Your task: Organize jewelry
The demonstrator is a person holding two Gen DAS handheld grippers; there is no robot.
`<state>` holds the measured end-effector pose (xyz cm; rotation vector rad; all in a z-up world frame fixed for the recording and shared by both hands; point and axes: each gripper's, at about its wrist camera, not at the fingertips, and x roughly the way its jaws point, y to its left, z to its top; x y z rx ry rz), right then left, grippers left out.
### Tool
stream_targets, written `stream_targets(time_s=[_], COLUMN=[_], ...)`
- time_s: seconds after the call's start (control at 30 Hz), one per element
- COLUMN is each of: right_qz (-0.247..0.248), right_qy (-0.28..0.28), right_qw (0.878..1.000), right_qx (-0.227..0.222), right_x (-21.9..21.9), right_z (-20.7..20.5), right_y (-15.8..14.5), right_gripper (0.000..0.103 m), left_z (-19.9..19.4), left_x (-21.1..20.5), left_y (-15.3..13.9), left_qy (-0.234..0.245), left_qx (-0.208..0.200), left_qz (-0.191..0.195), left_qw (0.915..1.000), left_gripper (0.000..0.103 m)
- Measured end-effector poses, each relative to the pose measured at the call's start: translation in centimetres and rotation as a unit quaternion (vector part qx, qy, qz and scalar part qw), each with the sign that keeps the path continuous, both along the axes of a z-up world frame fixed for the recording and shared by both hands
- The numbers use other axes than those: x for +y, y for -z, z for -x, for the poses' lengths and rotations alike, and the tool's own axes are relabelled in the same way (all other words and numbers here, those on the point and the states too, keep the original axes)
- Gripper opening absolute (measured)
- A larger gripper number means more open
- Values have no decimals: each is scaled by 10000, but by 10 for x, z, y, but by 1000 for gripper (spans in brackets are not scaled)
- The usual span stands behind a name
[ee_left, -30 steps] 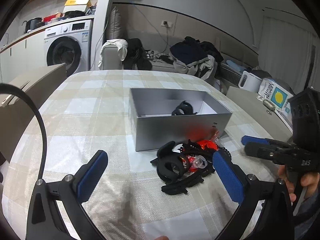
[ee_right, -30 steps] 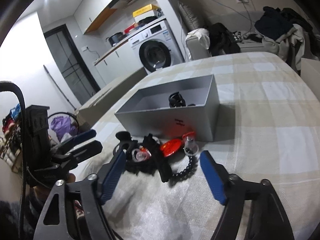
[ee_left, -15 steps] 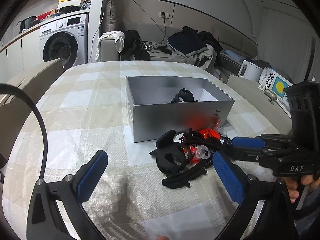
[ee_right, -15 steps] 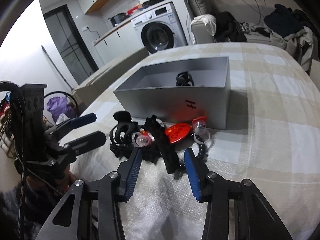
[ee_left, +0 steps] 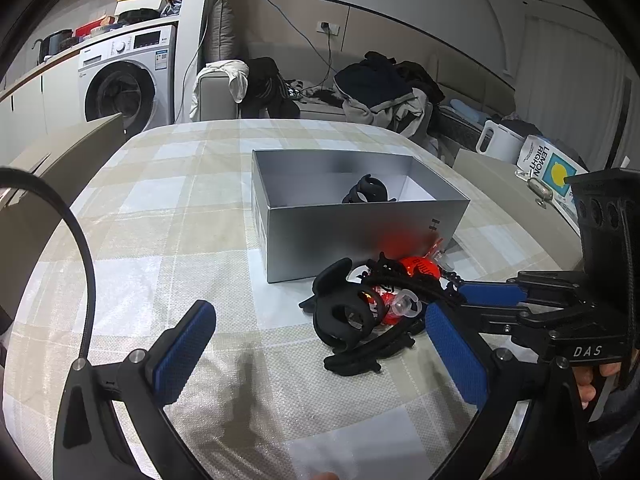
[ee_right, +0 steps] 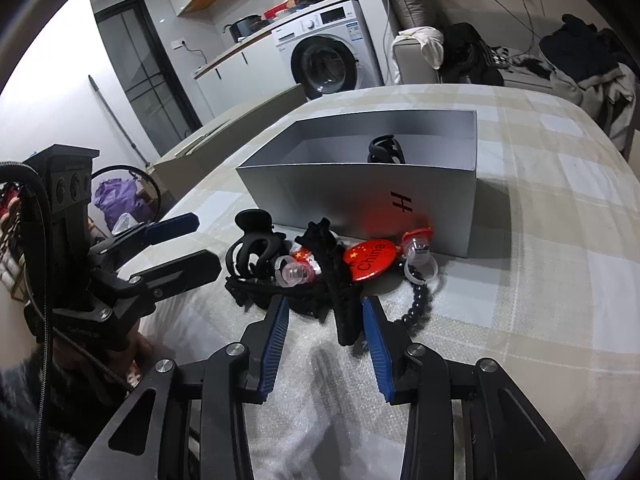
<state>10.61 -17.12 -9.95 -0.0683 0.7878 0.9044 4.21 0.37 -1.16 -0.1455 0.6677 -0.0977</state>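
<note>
Right tool is down at the near edge of the pile, blue pads half-closed. It has just been narrowing, and the black fuzzy hair clip sits in the gap. The right pad looks close against the clip's tail, the left pad stands off it, so not clamped yet as far as I can see.

Left tool is spread wide over bare bench on the near left of the pile, holding nothing.

The pile lies on the bench, touching the front wall of the grey box:
- black claw clip
- red "China" badge
- clear plastic rings with red inserts
- black bead bracelet
- some more black strappy pieces, too tangled to tell apart

Progress: early. Only one item is in the box, a black claw clip towards the back right. Everything else is outside it.

My read is that the fuzzy clip is the next pick. It is tangled with the rest, so it may drag its neighbours along when lifted.
</note>
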Motion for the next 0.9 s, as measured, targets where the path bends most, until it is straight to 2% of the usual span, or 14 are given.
stream_targets(time_s=[0.3, 0.37, 0.4, 0.57, 0.9], right_qz=[408, 461, 440, 165, -882], right_qy=[60, 134, 156, 223, 690], right_qw=[9991, 9987, 9988, 9992, 9931], right_qx=[-106, -156, -135, -286, -344], right_x=[15, 15, 13, 2, -36], right_z=[-8, -8, -9, 1, 4], right_y=[3, 4, 4, -2, -20], right_gripper=[29, 16, 16, 14, 13], left_z=[-1, -1, -1, -1, 1], left_x=[2, 1, 1, 1, 0], left_y=[0, 0, 0, 0, -7], left_qy=[56, 51, 49, 57, 40], left_qx=[46, 44, 41, 40, -76], left_qz=[79, 73, 65, 57, 8], left_qw=[9999, 10000, 10000, 10000, 10000], left_gripper=[102, 102, 102, 102, 102])
